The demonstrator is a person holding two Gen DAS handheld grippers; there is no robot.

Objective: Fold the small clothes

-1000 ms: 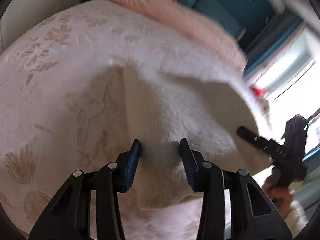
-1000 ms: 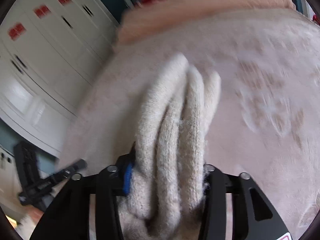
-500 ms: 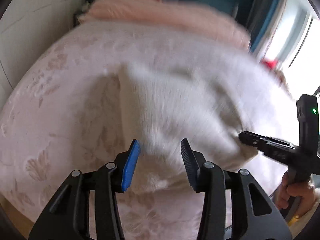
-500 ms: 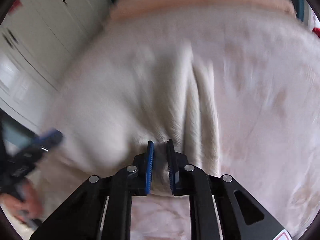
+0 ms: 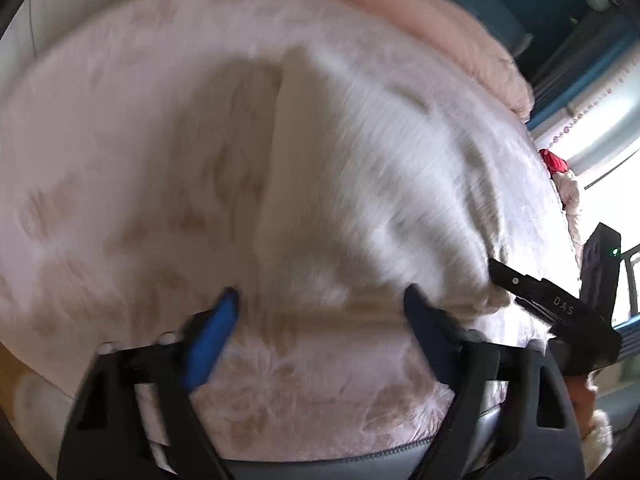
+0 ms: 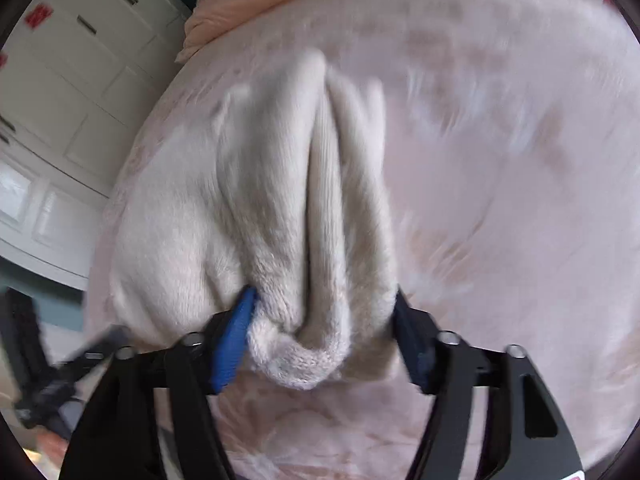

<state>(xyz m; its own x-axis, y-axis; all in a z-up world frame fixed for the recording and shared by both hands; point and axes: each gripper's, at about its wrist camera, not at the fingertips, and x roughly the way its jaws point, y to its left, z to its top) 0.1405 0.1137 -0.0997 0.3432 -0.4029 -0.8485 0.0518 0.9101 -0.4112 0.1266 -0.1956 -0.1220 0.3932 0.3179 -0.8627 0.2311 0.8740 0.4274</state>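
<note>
A cream fuzzy knit garment [image 5: 360, 184] lies on a pale pink floral bedspread [image 5: 120, 140]. In the left wrist view my left gripper [image 5: 320, 304] is wide open and empty at the garment's near edge. My right gripper [image 5: 516, 284] shows at the right, at the garment's corner. In the right wrist view the garment [image 6: 304, 208] is bunched in thick folds between the spread fingers of my right gripper [image 6: 324, 308]. The jaws stand wide apart with the folds lying between them.
A peach fluffy blanket [image 5: 440, 12] lies across the far end of the bed. White cabinet doors [image 6: 72, 60] stand to the left in the right wrist view. A bright window [image 5: 616, 160] is at the right, with a red object [image 5: 554, 160] near it.
My left gripper has opened wider and let go of the garment's edge. My right gripper, pinched shut half a second ago, now stands wide around the bunched folds.
</note>
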